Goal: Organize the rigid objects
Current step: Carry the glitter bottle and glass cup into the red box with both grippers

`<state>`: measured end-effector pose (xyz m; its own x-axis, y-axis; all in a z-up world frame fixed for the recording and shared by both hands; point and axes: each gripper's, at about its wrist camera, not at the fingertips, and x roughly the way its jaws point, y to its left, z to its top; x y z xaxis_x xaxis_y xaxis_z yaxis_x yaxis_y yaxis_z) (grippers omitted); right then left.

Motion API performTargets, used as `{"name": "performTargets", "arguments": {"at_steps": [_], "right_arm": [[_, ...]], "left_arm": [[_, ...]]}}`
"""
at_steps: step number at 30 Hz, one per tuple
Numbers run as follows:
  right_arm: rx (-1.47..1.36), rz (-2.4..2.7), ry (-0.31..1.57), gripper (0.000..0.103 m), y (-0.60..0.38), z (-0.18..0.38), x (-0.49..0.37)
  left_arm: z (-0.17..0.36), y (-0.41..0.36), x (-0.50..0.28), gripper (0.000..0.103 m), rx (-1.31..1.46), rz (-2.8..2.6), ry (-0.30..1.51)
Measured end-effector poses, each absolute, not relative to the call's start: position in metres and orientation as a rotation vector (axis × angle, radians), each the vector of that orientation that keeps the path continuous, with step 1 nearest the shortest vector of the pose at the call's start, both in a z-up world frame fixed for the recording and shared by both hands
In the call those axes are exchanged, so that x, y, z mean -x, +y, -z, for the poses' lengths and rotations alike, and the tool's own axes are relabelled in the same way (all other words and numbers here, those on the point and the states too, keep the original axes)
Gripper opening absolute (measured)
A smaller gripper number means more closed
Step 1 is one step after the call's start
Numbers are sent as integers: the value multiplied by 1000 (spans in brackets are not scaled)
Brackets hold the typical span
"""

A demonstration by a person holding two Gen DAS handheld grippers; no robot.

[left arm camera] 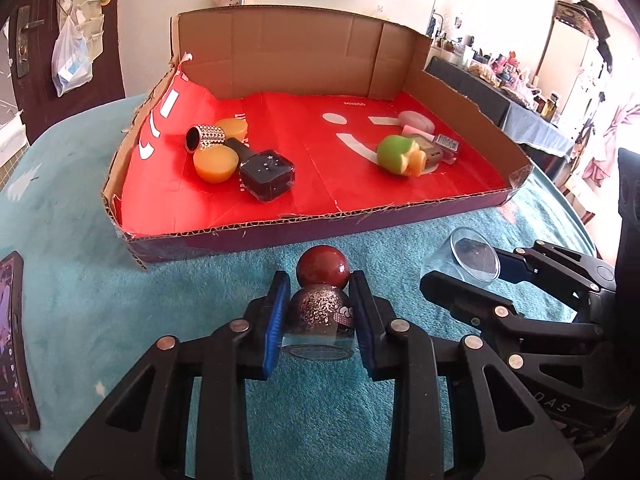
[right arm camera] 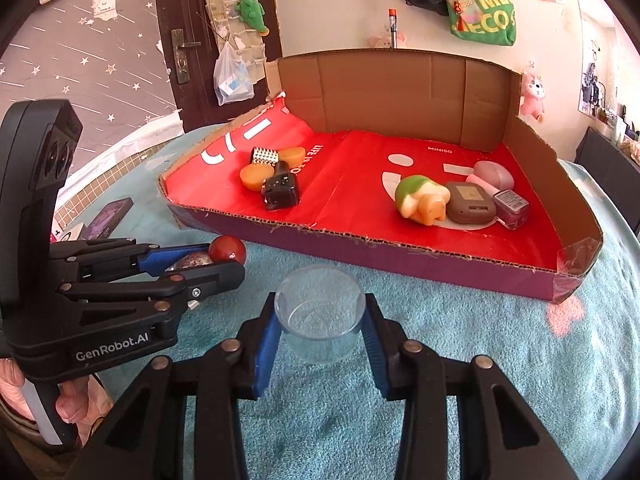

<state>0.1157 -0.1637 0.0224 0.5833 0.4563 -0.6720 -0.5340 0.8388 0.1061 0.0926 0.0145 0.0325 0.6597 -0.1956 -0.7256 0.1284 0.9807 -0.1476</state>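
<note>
The left gripper (left arm camera: 320, 320) jaws pinch a glitter polish bottle (left arm camera: 320, 312), red cap pointing forward toward the cardboard tray (left arm camera: 320, 220). The right gripper (right arm camera: 320, 328) jaws squeeze a clear cup (right arm camera: 320, 312), mouth upward. Both sit low over the towel-covered bench (right arm camera: 480, 360); the slick cup could slip out.

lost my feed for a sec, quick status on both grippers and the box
Left gripper shut on glitter bottle with red ball cap. Right gripper shut on clear cup. Cardboard box straight ahead, near wall low, nothing between.
</note>
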Motion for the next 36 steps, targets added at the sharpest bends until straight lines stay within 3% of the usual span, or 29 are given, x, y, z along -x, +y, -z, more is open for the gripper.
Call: {"name": "performTargets", "arguments": {"at_steps": [36], "right_arm": [[46, -612, 701, 42, -178, -65, -148]], "left_arm": [[-79, 14, -122, 29, 108, 240, 731]]}}
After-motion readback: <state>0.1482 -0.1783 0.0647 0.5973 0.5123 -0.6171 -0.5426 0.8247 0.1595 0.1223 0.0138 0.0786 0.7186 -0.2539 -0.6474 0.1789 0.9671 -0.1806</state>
